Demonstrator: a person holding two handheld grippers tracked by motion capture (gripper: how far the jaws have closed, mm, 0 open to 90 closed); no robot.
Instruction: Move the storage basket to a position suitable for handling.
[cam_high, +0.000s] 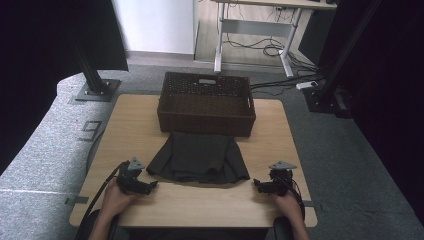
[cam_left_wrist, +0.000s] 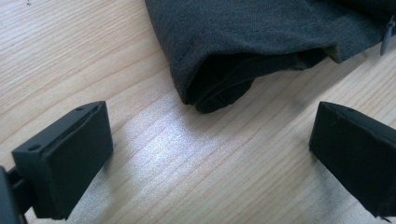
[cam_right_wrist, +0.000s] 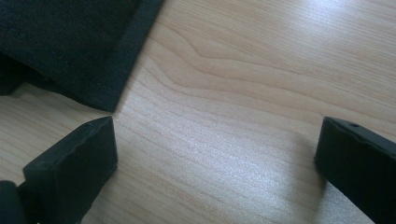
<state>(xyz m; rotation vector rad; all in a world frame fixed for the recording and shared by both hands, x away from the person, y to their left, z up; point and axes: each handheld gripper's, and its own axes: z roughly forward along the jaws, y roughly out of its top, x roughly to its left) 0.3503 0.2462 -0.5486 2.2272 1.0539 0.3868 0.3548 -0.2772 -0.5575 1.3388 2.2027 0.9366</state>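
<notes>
Two grippers, left gripper (cam_high: 150, 186) and right gripper (cam_high: 258, 186), rest with fingers spread wide and empty, just beside the near corners of the folded dark skirt (cam_high: 199, 156), which lies before the wicker basket (cam_high: 205, 102). Soft, light cloth; pinching those layered corners seems best.

From my seat at the controls, the one mark I can read is a large figure on the grey floor (cam_high: 45, 150) to the left of the table (cam_high: 135, 135), a single digit (cam_high: 90, 131) laid out in dark strips. It looks like a 9, though from this angle I cannot rule out another reading. I find no lettering on the garment (cam_high: 199, 157) or the basket (cam_high: 206, 104).
</notes>
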